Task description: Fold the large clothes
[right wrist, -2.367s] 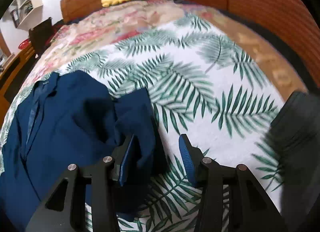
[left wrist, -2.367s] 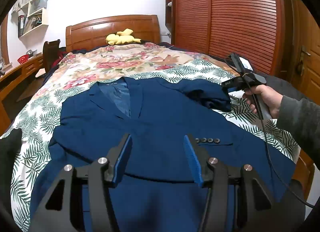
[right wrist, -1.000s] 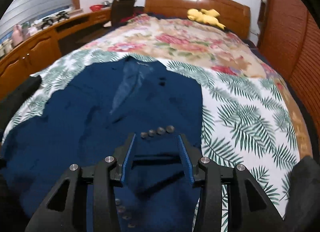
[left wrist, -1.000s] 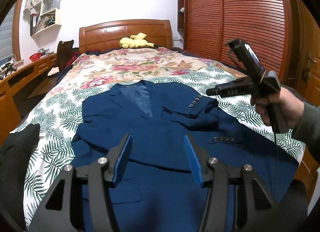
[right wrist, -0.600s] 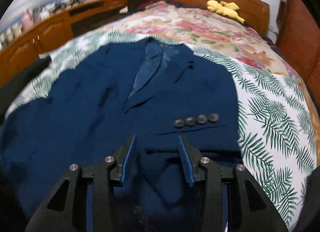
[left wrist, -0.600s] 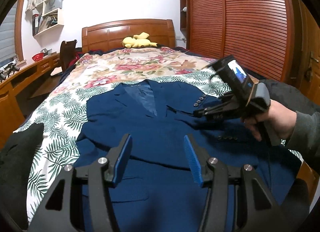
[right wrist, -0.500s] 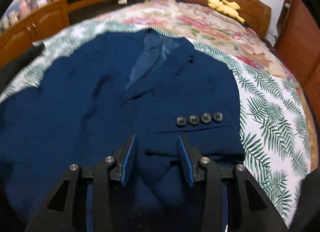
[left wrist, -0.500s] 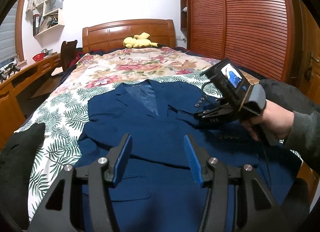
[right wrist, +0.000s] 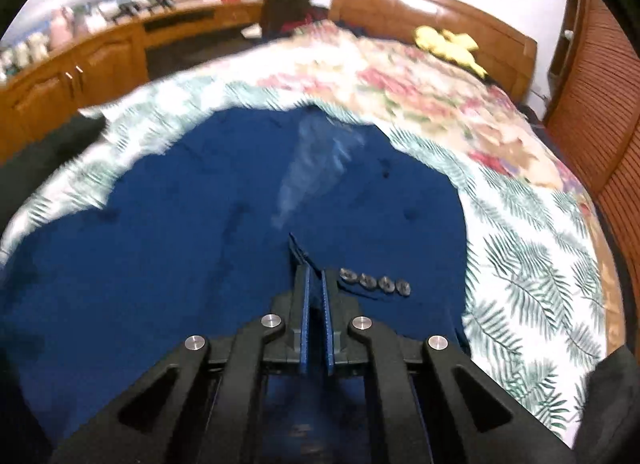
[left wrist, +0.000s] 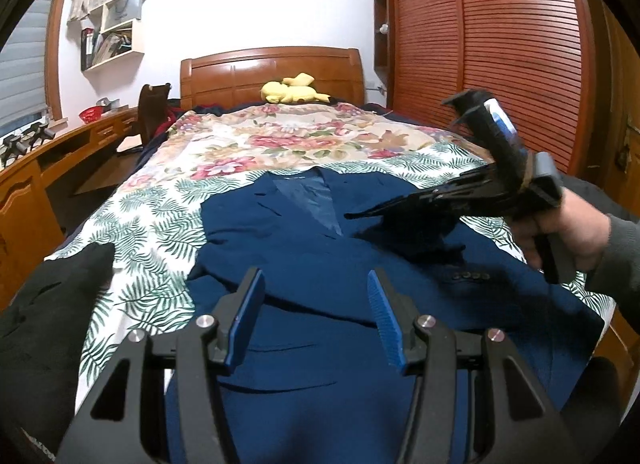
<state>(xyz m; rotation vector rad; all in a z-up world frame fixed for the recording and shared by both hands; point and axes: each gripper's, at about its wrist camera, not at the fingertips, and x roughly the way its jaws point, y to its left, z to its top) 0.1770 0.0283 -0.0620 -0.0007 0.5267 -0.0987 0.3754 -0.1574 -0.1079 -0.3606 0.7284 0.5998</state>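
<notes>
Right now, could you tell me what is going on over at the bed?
A person is folding a navy blazer spread on the bed, with a two-finger gripper in each hand. The right gripper is shut with nothing visible between its fingers, beside the sleeve buttons. The left gripper hangs open above the jacket's lower half, holding nothing.

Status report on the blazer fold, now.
Left claw open, empty, over the blazer. Right claw shut, nothing seen between the pads. Blazer flat on the bed, sleeve folded across. Nothing in the way.
</notes>
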